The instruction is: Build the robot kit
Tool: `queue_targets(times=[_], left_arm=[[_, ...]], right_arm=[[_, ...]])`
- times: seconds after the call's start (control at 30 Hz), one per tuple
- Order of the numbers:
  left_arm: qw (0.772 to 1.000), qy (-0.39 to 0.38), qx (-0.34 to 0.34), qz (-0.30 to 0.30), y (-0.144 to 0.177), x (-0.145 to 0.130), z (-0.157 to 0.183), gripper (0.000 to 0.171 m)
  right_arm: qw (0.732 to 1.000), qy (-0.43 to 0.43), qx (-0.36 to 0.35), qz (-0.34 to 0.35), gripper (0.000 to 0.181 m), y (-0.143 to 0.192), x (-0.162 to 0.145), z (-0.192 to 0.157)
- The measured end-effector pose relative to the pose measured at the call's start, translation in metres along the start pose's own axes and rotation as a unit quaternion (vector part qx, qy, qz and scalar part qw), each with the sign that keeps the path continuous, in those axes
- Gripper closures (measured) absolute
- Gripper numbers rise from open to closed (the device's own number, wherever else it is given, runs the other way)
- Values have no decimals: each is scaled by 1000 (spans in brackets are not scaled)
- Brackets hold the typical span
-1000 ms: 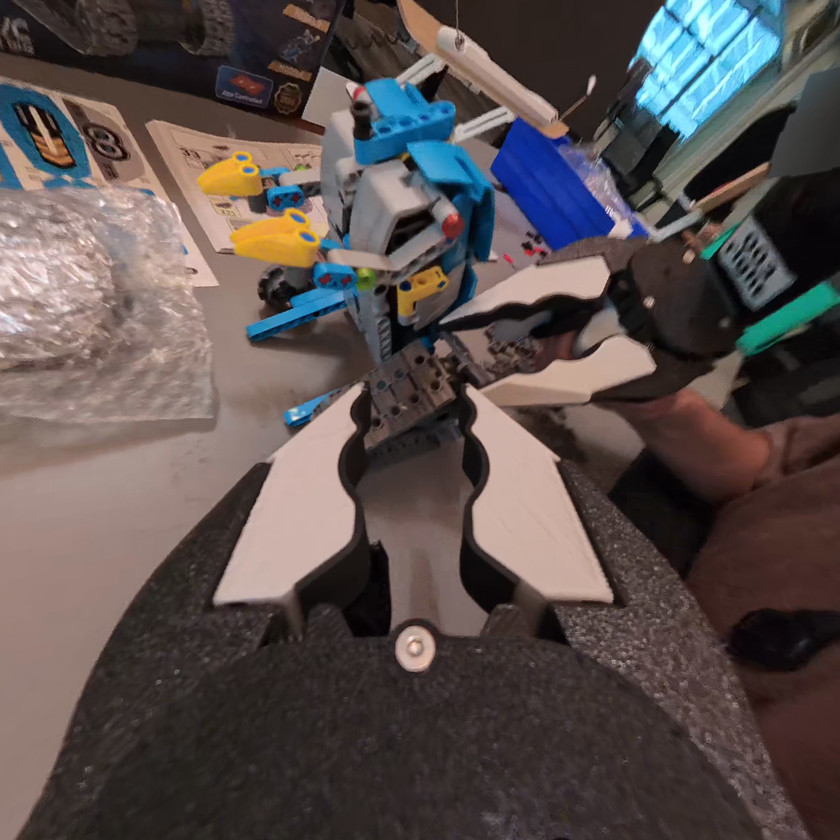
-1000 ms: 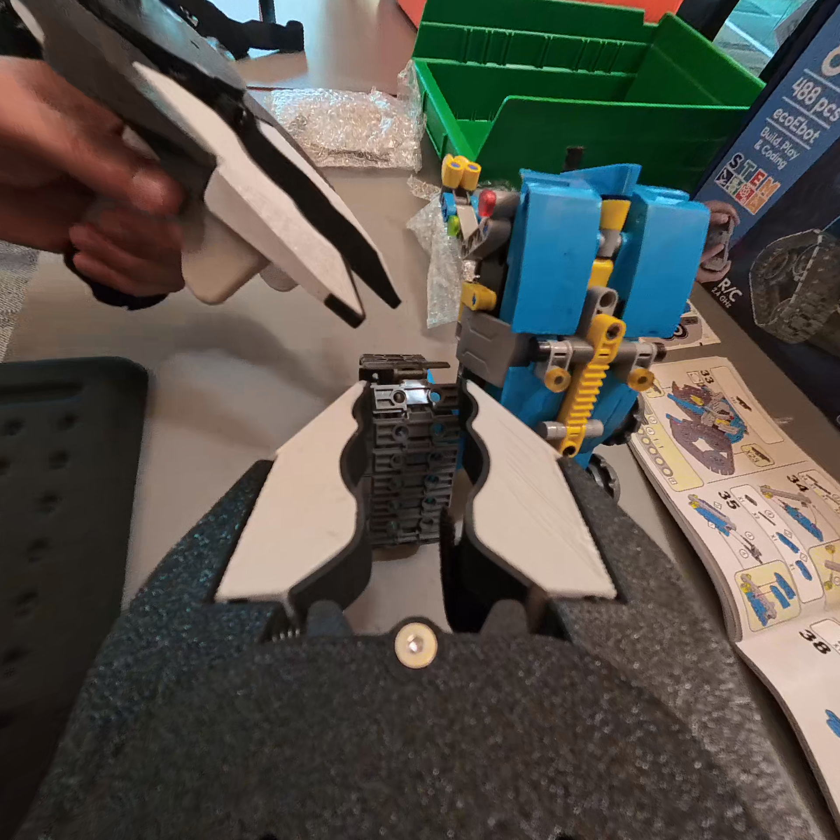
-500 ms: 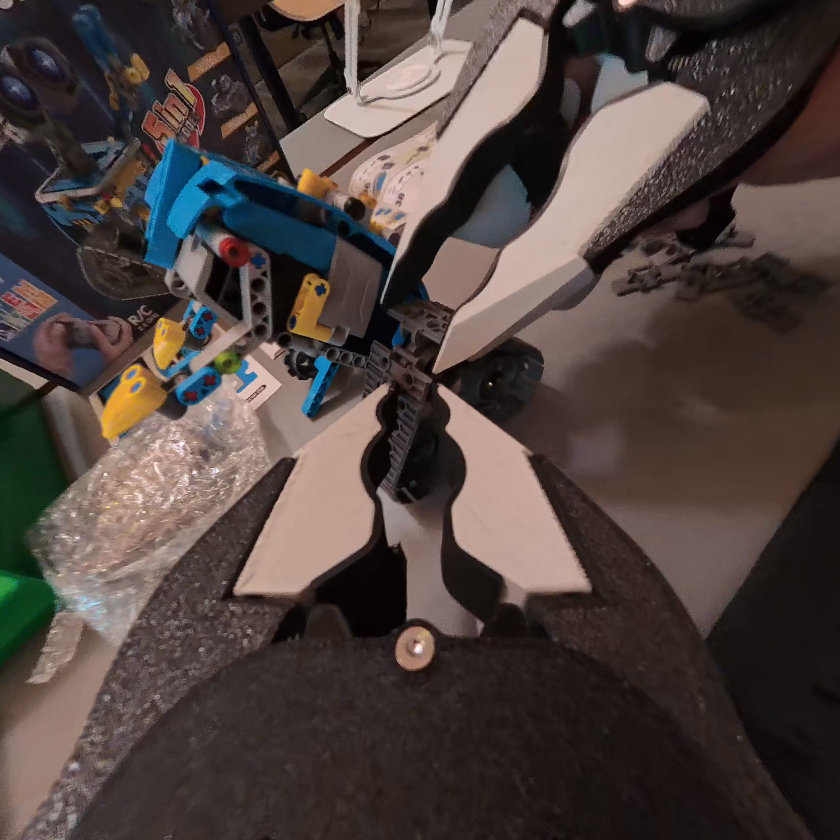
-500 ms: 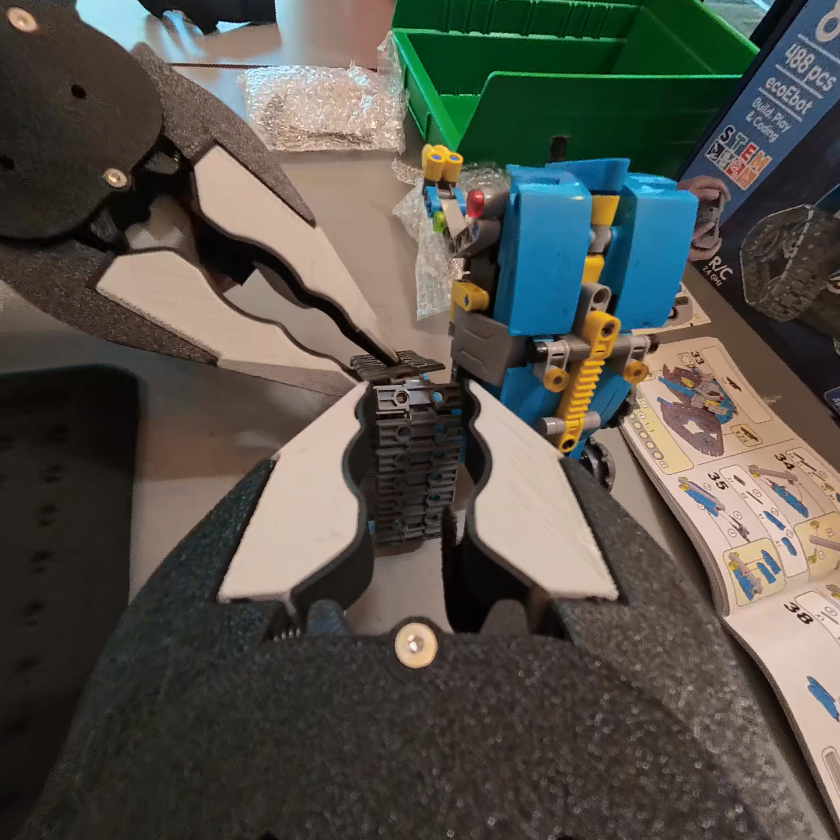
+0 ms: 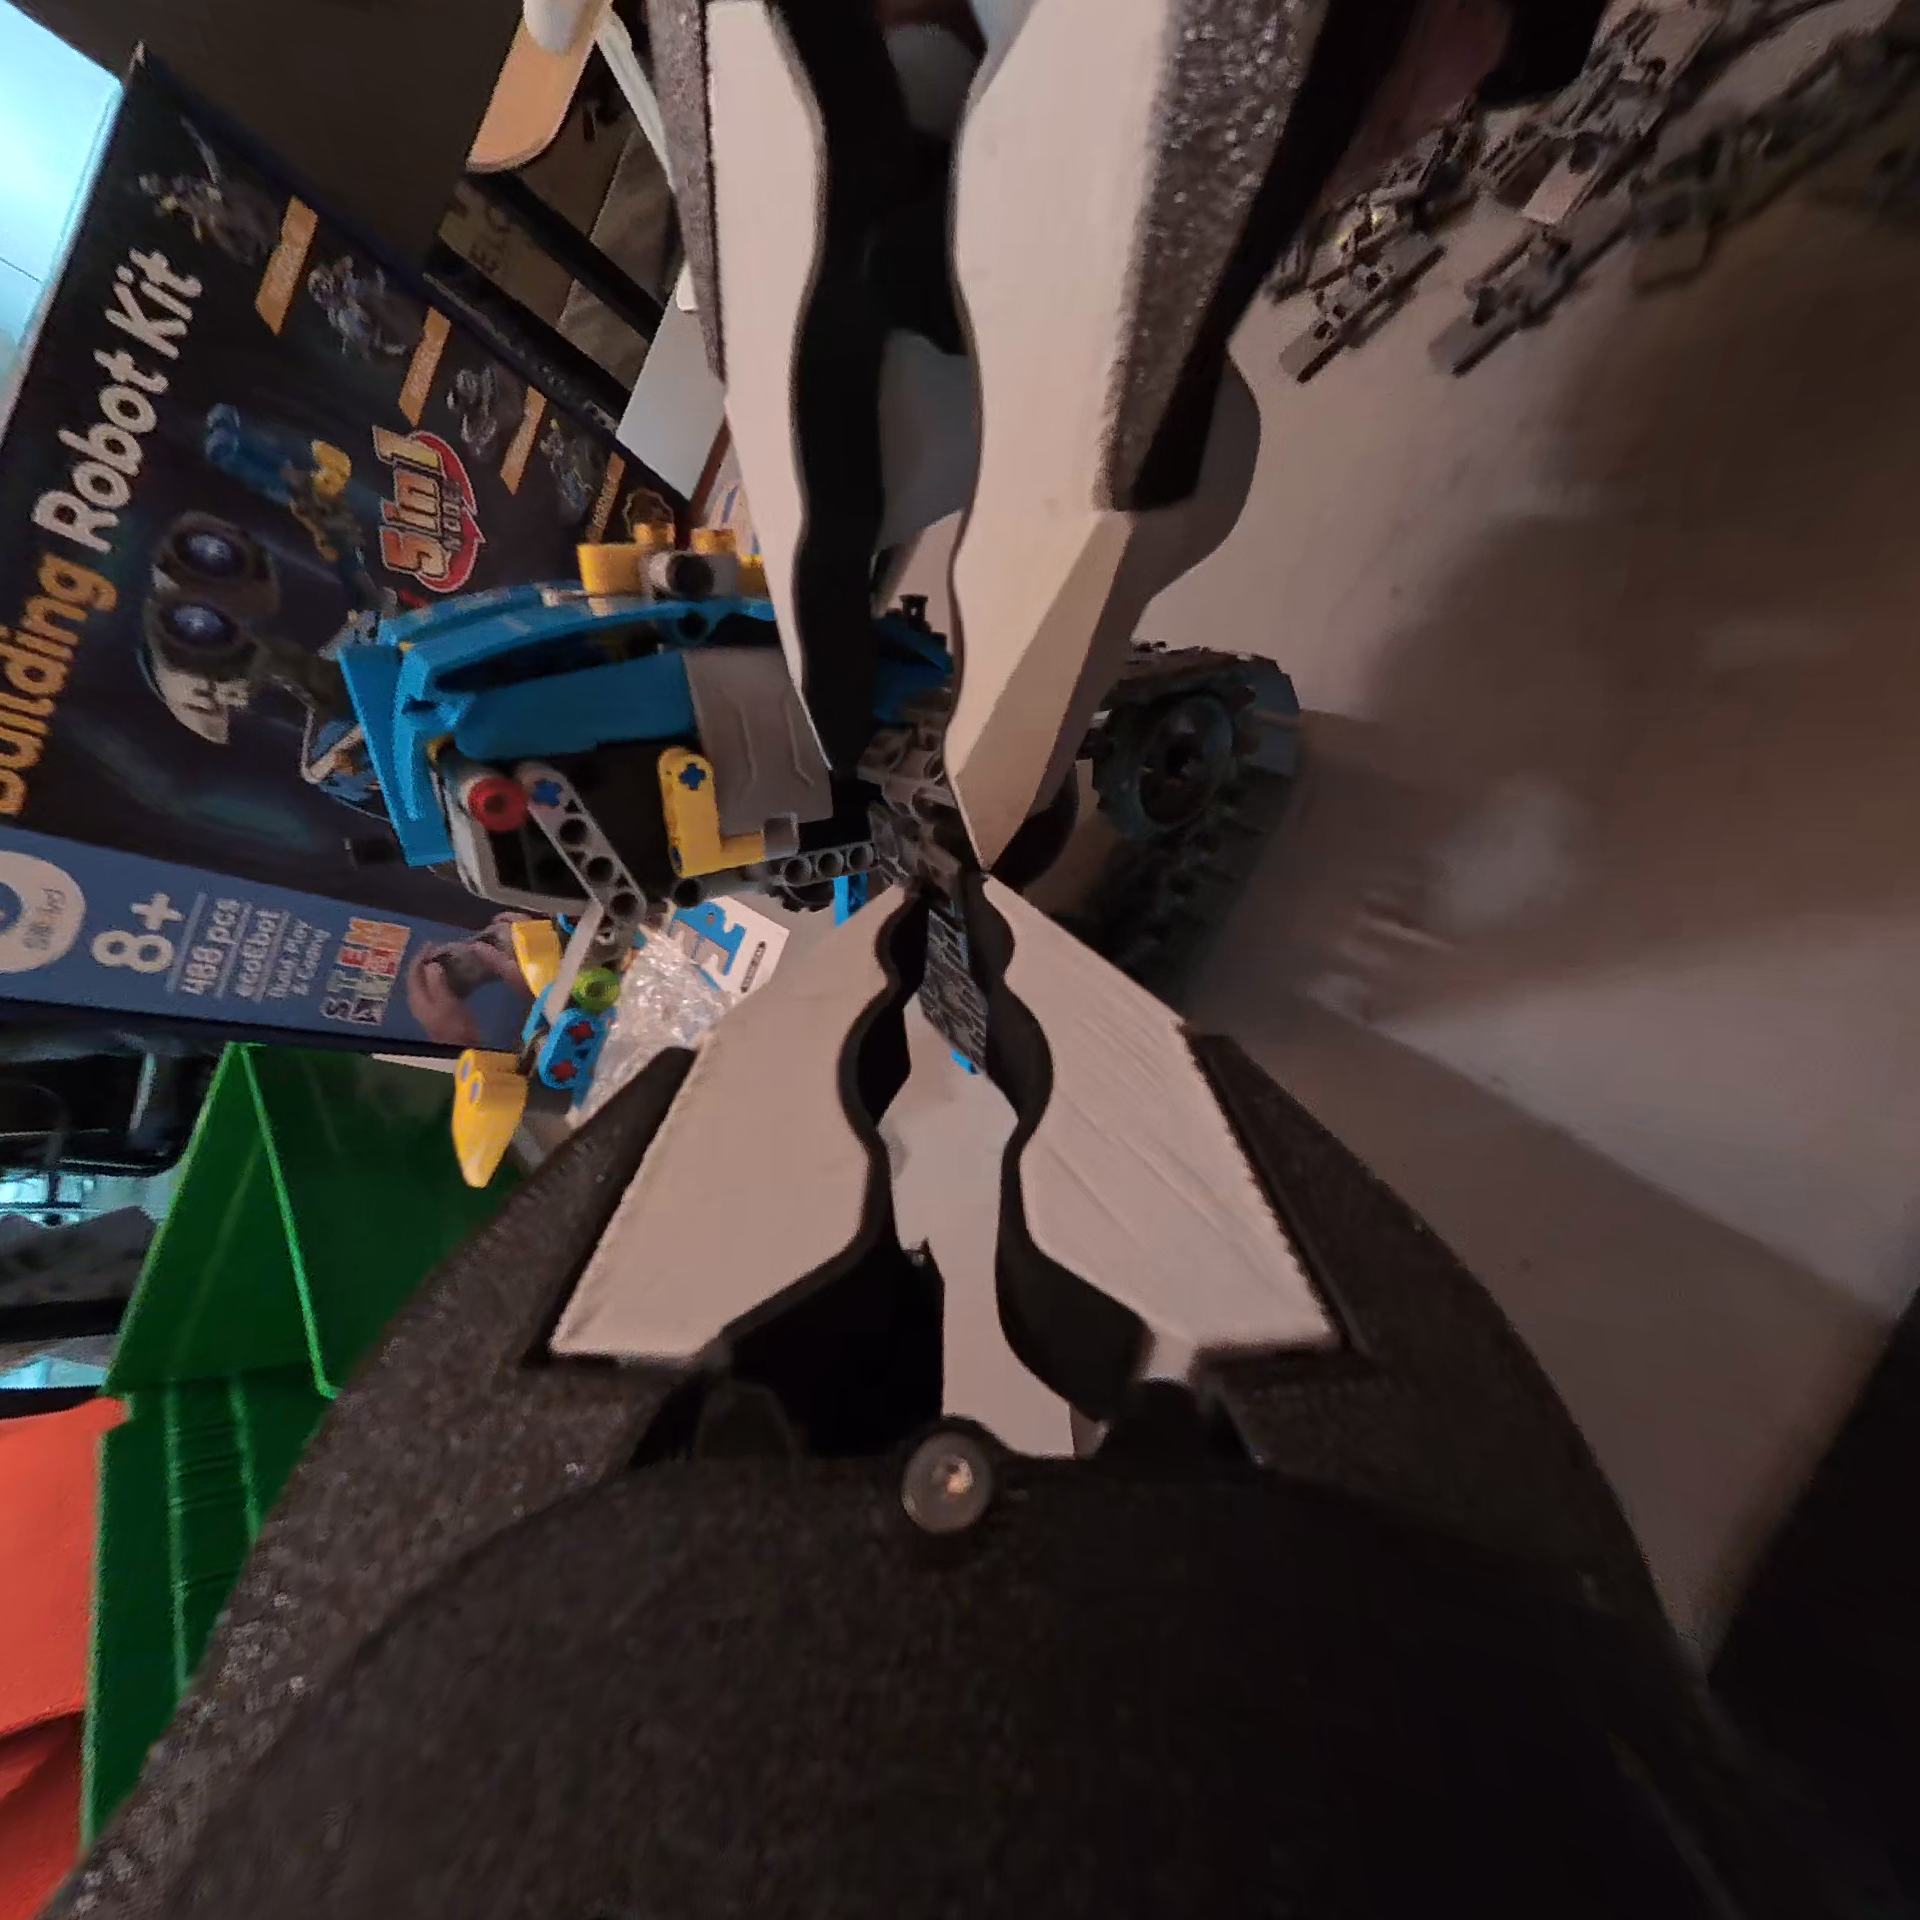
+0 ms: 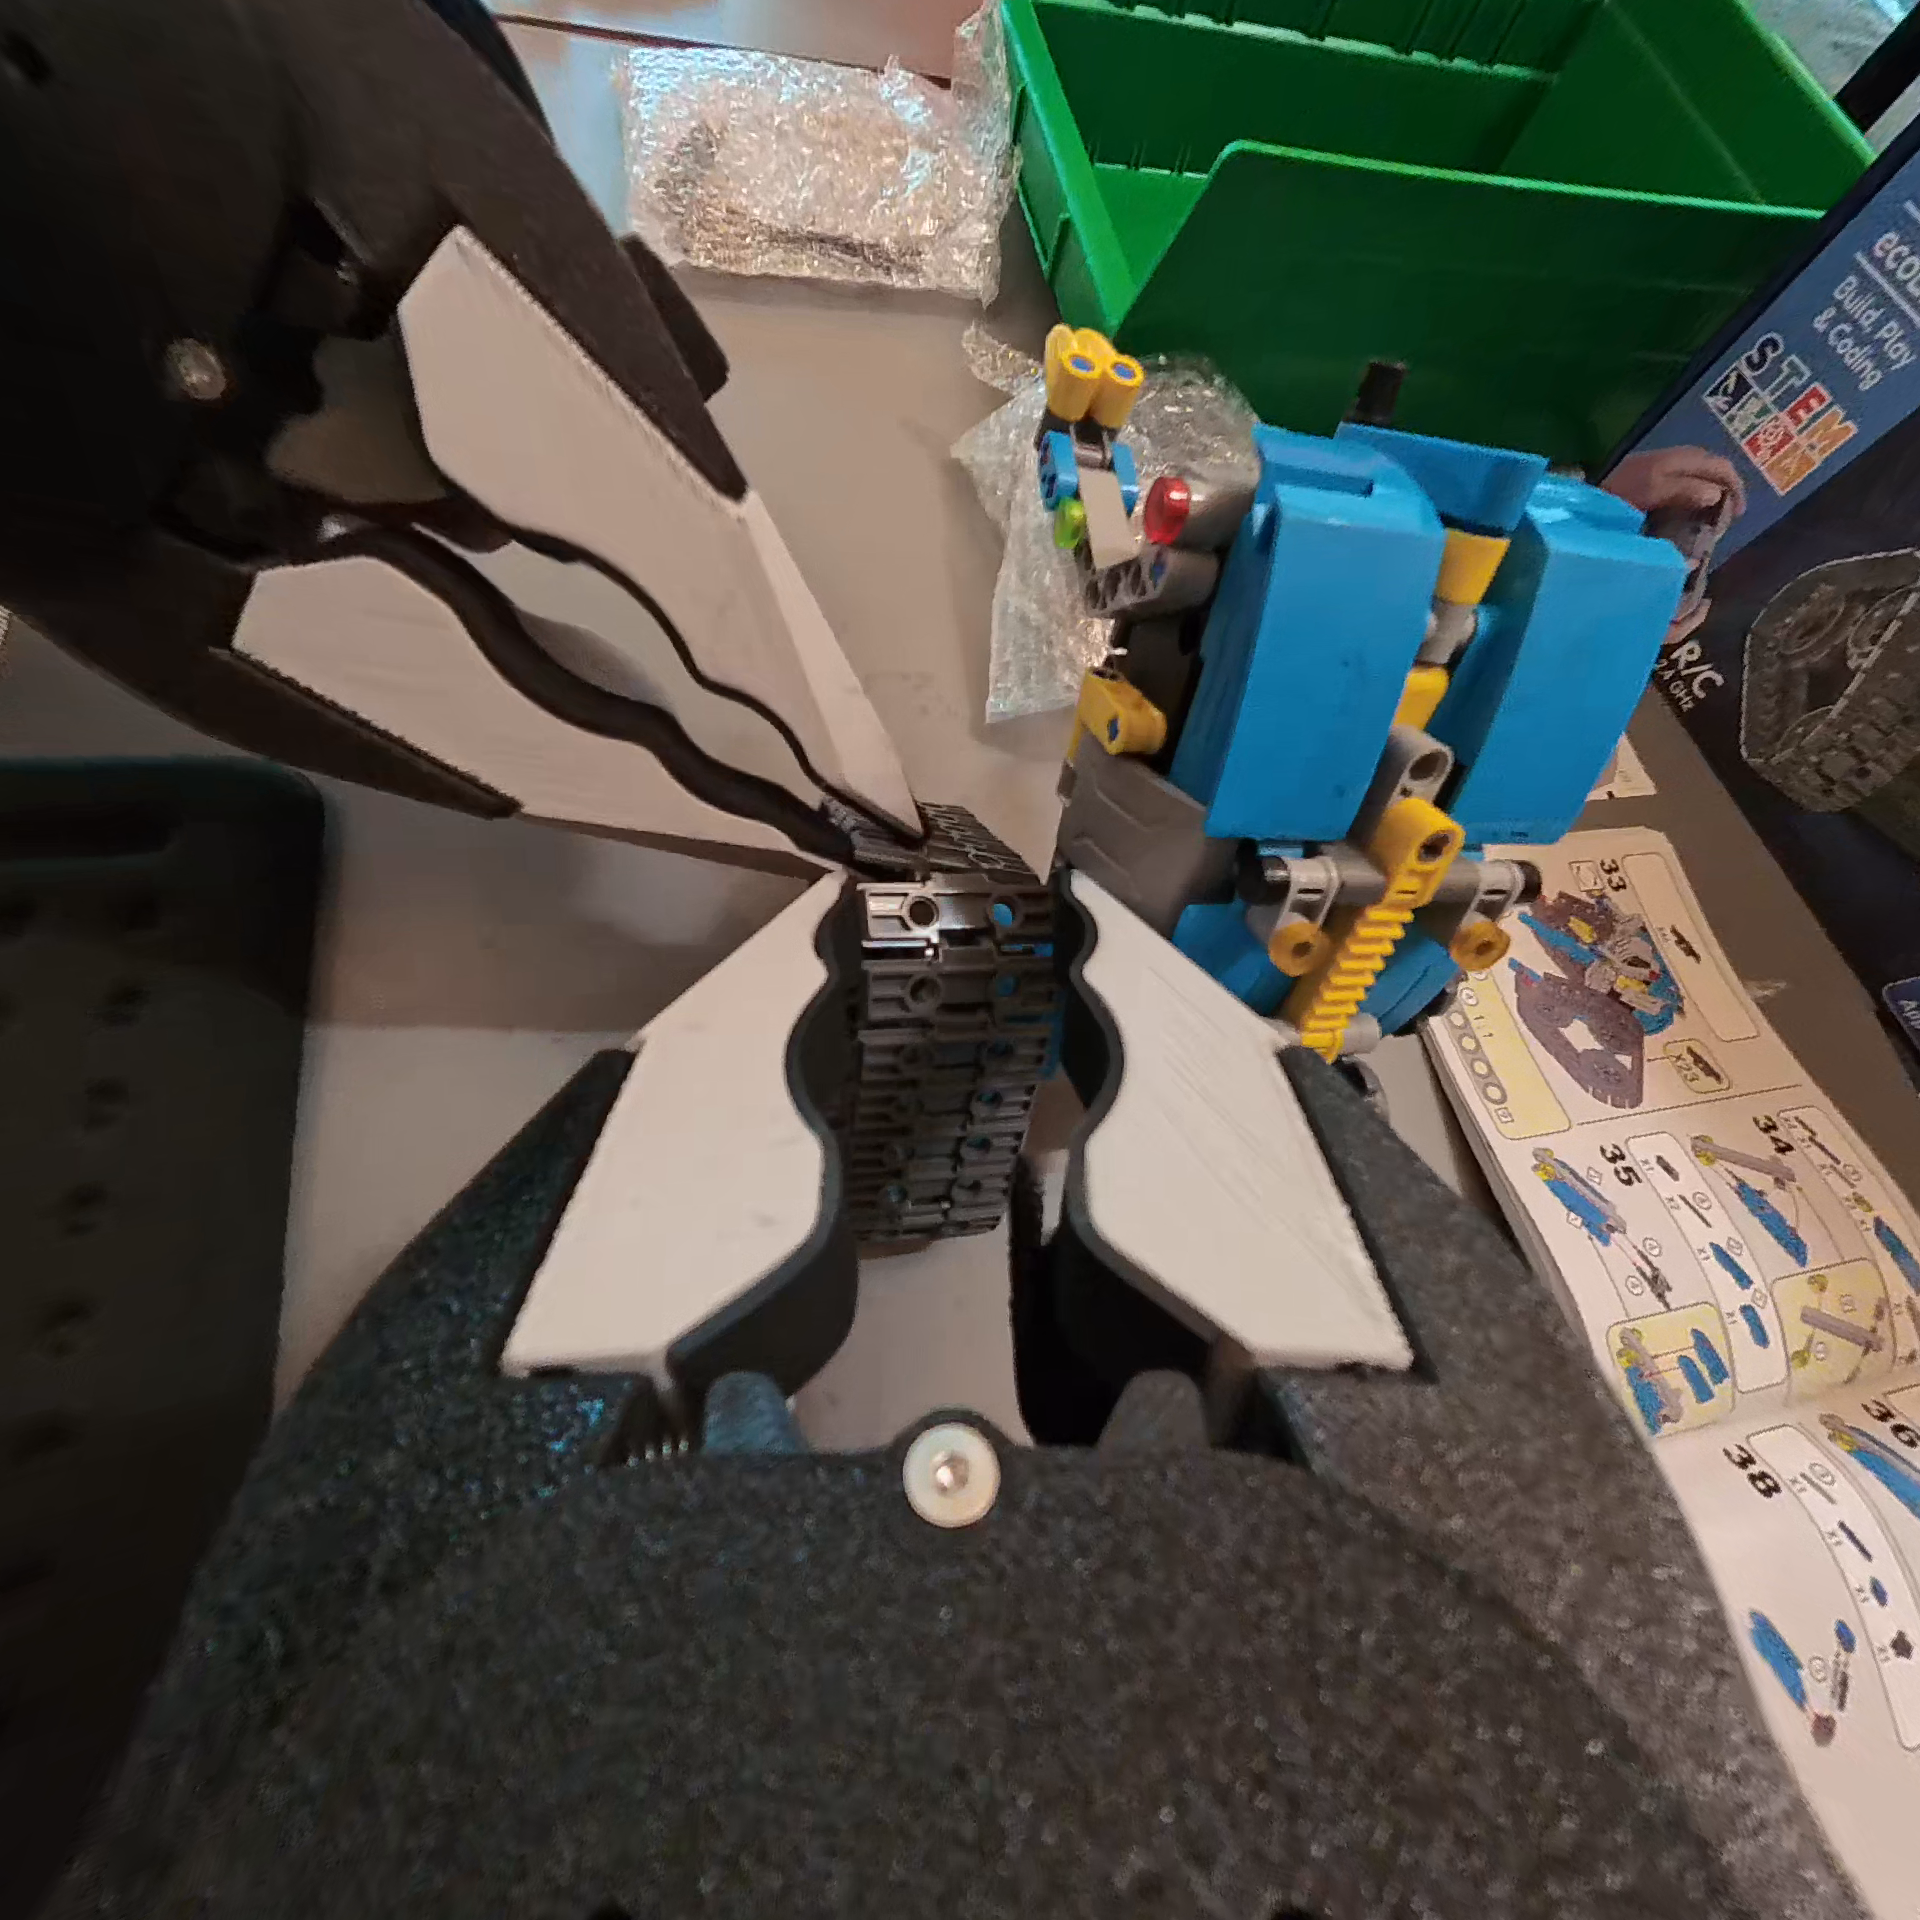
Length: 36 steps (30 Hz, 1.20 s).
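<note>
**Both grippers on the robot's track**

On the grey table, the right gripper clamps the dark grey tracked tread of a blue brick-built robot, jaws narrowed against its sides. The left gripper comes in from the left, its tips pinched on the loose top end of that tread. A green bin, bubble wrap and an instruction booklet lie nearby.
</note>
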<state>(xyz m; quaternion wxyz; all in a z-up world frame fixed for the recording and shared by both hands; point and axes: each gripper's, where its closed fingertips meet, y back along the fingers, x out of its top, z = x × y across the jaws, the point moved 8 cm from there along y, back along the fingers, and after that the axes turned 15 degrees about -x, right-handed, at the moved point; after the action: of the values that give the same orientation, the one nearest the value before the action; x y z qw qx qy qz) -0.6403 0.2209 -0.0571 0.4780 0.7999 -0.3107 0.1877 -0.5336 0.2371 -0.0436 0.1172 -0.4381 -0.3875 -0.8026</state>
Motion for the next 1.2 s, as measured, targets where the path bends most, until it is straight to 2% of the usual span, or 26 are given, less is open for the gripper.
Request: queue_targets(times=[0.23,0.5,0.57,0.67,0.9,1.07,1.2], left_arm=[[996,-59,64,-13,-4,0,10,167],[990,-5,132,39,-8,-3,21,168],[987,-5,146,61,-8,0,23,168],[986,-22,156,60,-12,2,25,168],[987,-29,151,46,-12,2,24,167],[987,-36,154,41,-12,2,25,167],[986,-38,154,42,-12,2,26,167]], right_arm=[[998,-23,25,-58,144,-2,3,3],[997,-15,29,-75,145,-1,6,3],[996,18,41,-81,145,0,5,4],[992,71,42,-93,145,-1,4,7],[992,55,77,-88,141,-1,6,12],[991,56,97,-75,130,2,3,10],[990,70,102,-68,132,3,-1,10]])
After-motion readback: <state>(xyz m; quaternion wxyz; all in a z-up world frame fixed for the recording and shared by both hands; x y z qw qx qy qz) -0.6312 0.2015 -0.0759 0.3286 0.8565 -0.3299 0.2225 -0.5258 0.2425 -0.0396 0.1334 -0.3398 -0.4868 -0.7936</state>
